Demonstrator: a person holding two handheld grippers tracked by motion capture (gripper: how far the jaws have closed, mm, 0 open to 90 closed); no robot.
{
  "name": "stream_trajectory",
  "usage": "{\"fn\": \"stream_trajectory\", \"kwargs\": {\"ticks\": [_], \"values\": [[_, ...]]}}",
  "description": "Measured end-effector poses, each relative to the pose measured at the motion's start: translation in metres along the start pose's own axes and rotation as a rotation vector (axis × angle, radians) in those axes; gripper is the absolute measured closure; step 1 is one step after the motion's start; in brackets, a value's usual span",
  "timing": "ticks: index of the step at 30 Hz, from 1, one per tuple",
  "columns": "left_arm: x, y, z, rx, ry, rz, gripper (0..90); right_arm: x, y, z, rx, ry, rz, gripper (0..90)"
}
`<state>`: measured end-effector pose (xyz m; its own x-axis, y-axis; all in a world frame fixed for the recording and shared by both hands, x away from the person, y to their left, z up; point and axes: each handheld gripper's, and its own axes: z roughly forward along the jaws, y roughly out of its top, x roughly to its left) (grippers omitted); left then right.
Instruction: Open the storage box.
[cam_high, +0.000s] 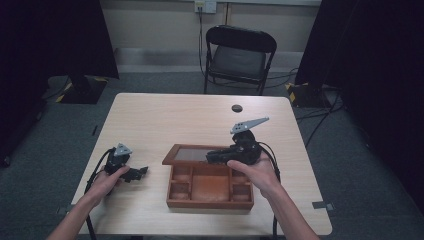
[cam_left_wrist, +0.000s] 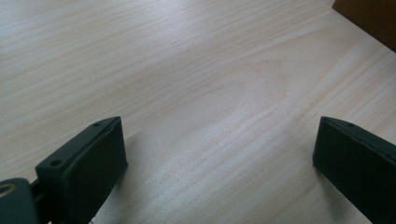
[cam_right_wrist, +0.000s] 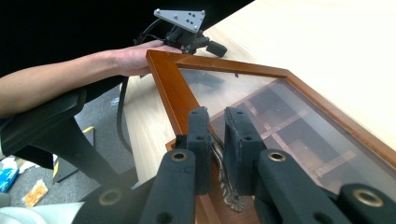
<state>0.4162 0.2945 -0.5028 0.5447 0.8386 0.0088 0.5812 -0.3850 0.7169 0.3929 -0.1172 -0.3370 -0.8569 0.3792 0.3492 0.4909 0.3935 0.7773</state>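
A brown wooden box (cam_high: 210, 200) with several compartments stands near the table's front edge. Its glass-paned lid (cam_high: 186, 154) is raised part-way over the back of the box. My right gripper (cam_high: 216, 156) is at the lid's front edge, shut on the lid's small ornate metal clasp (cam_right_wrist: 217, 150). In the right gripper view the jaws (cam_right_wrist: 217, 135) pinch that clasp, and the lid's frame (cam_right_wrist: 168, 88) and glass (cam_right_wrist: 285, 116) stretch ahead. My left gripper (cam_high: 138, 172) rests low on the table left of the box, open, with bare wood between its jaws (cam_left_wrist: 219, 158).
A corner of the box (cam_left_wrist: 373, 18) lies at the top right of the left gripper view. A small dark round disc (cam_high: 237, 108) sits at the table's far edge. A black folding chair (cam_high: 240, 55) stands behind the table (cam_high: 165, 115).
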Motion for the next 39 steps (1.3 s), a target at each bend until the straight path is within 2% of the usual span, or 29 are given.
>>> {"fn": "stream_trajectory", "kwargs": {"ticks": [6,39], "values": [[0.0,0.0,0.0,0.0,0.0,0.0,2.0,-0.002,0.002,-0.001,-0.013,0.005,0.005,81.3],[0.0,0.0,0.0,0.002,0.001,0.002,2.0,-0.007,0.013,-0.002,-0.01,0.008,0.022,81.4]]}}
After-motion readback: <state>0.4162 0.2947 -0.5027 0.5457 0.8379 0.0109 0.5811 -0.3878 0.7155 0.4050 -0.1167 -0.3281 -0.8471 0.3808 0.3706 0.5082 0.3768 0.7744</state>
